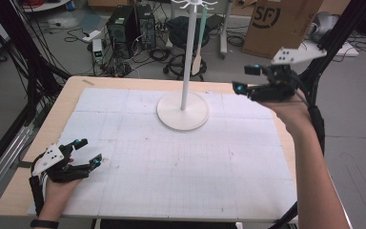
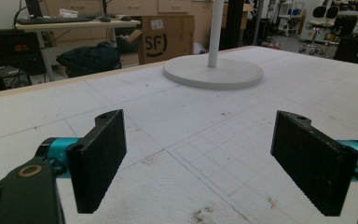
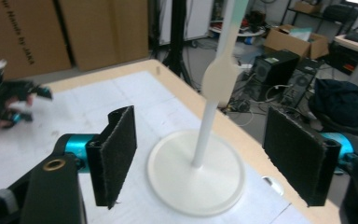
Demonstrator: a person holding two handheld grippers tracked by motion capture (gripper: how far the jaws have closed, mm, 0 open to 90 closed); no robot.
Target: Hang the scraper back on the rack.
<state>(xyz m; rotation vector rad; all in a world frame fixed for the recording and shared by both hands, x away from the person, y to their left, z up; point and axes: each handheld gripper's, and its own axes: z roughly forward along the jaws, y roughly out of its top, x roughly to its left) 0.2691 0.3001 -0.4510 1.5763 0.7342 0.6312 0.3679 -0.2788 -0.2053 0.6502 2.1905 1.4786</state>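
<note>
White plastic, by the look of it: the hanger stand (image 1: 183, 102) rises upright at upper centre of the high view on my desk (image 1: 38, 138), its long axis vertical, hooks at the top, and a pale spatula (image 1: 198, 59) hangs from a hook, blade down. My right tongs (image 1: 247, 79), spread and empty, hover at upper right beside the pole; my left tongs (image 1: 88, 151), also spread, rest at lower left. I judge the spatula light, stiff and rather slick; I would pinch its slim handle.
</note>
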